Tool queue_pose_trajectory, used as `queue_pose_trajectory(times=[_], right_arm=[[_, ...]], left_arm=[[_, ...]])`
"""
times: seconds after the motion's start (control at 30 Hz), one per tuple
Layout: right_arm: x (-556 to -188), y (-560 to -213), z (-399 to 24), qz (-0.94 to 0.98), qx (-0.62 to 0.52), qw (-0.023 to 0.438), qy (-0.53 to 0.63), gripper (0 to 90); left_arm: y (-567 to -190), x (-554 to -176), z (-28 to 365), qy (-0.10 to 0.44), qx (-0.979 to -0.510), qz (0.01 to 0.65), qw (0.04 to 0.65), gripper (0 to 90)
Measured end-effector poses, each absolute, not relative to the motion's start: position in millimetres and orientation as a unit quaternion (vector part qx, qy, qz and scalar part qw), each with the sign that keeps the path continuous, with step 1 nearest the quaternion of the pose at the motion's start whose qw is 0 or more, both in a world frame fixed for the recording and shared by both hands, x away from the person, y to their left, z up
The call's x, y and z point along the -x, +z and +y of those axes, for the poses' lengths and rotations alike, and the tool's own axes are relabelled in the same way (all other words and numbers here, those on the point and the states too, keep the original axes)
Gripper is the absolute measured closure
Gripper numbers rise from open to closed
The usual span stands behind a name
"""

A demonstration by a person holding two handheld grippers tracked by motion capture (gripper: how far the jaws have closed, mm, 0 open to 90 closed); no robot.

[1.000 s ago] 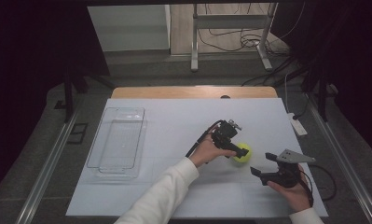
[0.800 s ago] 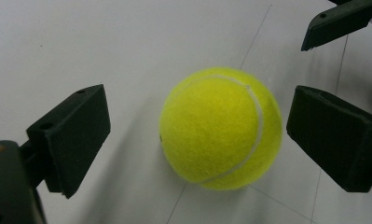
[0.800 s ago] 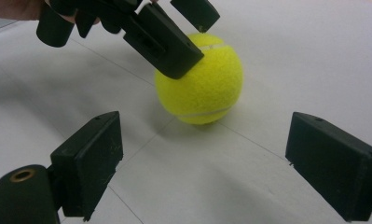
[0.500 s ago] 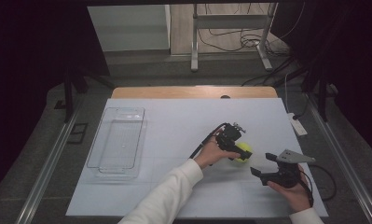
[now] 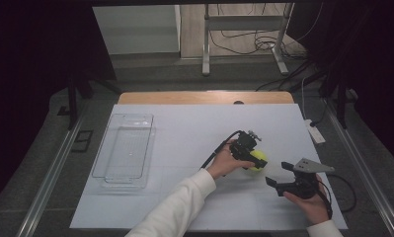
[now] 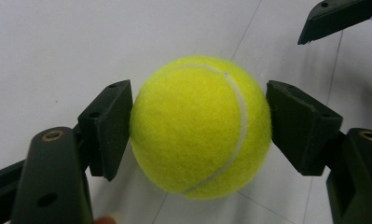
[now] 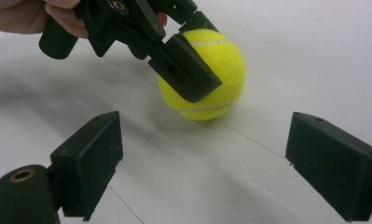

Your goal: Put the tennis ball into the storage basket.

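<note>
White sheeting (image 5: pixel 184 143) covers the table; a clear tray (image 5: pixel 125 150) lies well left of the tennis ball (image 5: pixel 257 160). The left gripper (image 5: pixel 251 157), jaws just closed, clamps the ball; just beside it, the right gripper (image 5: pixel 276 183) gapes empty. Dark floor surrounds.

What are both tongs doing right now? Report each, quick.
Left tongs: just closed on the tennis ball, pads pressing on both sides.
Right tongs: open, holding nothing, pointed at the ball.

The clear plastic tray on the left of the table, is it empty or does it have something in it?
Empty. In the high view the clear plastic tray holds nothing; the white table shows through its bottom.
</note>
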State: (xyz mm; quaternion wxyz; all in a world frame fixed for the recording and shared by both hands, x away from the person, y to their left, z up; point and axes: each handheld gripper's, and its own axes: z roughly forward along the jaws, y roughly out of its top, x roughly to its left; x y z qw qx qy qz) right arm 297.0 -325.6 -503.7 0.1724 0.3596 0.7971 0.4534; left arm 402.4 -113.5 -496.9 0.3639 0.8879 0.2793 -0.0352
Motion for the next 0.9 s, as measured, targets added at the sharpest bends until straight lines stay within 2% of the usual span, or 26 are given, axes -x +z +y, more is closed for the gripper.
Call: queue_pose_trajectory(times=[0.9], right_arm=[[-297,-504,-326,0.796,-0.361,0.173,0.454,11.1]], left_arm=[[-473,-396,-92,-0.016,-0.880,0.271,0.390,27.7]])
